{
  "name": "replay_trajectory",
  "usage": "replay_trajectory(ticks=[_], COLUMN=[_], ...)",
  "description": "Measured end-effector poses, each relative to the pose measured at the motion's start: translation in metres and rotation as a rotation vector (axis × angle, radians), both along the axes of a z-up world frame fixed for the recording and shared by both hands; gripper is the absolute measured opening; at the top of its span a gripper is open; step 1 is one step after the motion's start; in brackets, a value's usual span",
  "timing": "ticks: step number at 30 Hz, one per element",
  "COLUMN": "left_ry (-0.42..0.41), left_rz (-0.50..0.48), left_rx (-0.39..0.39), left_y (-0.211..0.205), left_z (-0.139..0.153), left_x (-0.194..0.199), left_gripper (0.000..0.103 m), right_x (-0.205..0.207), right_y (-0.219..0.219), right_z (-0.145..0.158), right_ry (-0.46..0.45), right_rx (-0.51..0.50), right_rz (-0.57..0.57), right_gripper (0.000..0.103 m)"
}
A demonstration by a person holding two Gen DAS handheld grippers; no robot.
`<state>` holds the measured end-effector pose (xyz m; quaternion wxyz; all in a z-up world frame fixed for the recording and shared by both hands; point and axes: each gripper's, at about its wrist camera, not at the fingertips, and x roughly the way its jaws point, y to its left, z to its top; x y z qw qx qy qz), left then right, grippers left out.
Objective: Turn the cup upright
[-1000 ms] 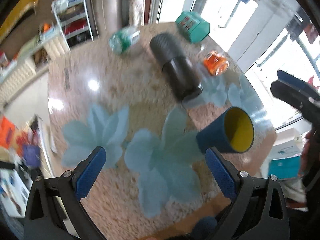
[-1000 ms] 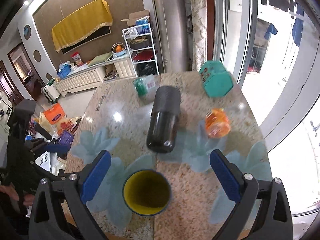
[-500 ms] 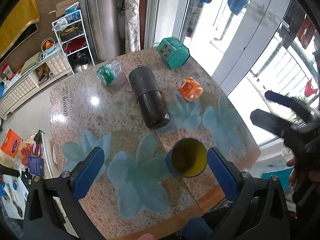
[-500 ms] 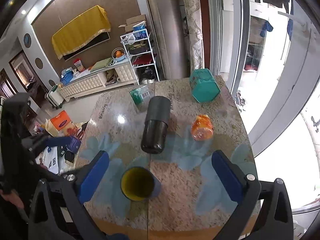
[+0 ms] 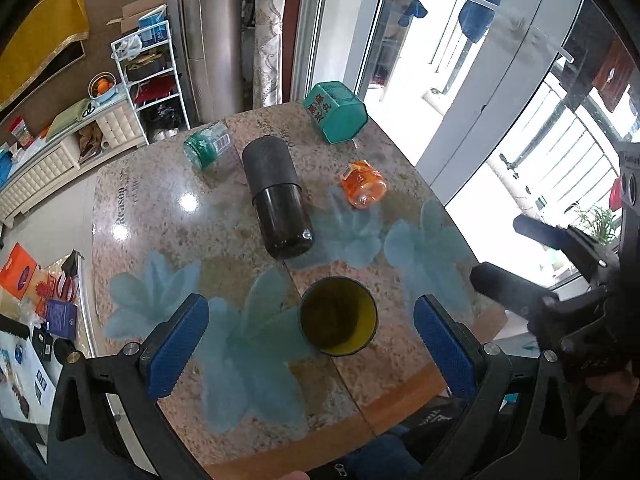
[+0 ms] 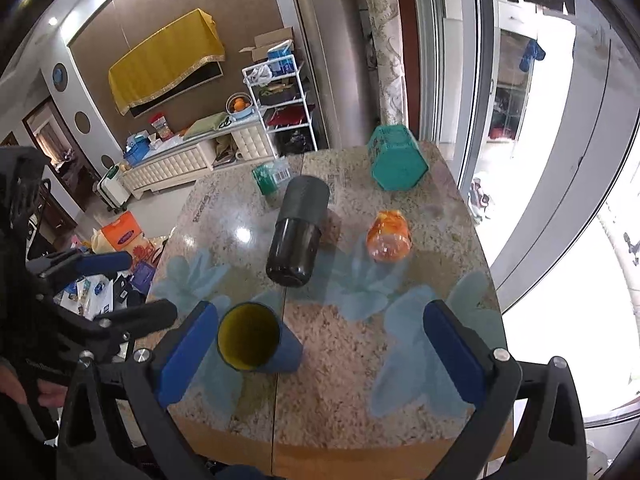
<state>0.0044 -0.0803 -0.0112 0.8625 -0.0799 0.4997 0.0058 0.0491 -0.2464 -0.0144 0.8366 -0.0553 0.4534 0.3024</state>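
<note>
A dark blue cup with a yellow inside (image 5: pixel 338 320) stands upright on the stone table (image 5: pixel 160 208), mouth up, near the front edge. It also shows in the right wrist view (image 6: pixel 252 338). My left gripper (image 5: pixel 308 342) is open and empty, held above the table with the cup between its blue pads in view. My right gripper (image 6: pixel 320 354) is open and empty, above and to the right of the cup. Each gripper shows in the other's view, the right one (image 5: pixel 532 256) and the left one (image 6: pixel 116 284).
A large dark flask (image 5: pixel 278 200) lies on its side mid-table. Behind it lie a green-capped jar (image 5: pixel 206 146), a teal hexagonal tin (image 5: pixel 335 112) and an orange jar (image 5: pixel 363 185). A window is to the right and a cluttered floor to the left.
The cup went from lying on its side to standing upright. Both grippers have pulled up and back from the table, so everything looks smaller.
</note>
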Motion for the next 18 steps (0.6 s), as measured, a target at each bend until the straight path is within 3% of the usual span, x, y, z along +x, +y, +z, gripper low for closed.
replay_trajectory(ticks=[18], left_ry=[-0.035], left_rz=[0.010], left_rx=[0.033], left_y=[-0.012], left_z=[0.010], left_x=[-0.011], left_gripper=[0.103], right_x=[-0.010], right_y=[-0.010], right_z=[0.006], right_ry=[-0.021], right_rx=[0.016], right_rz=[0.025], right_gripper=[0.103])
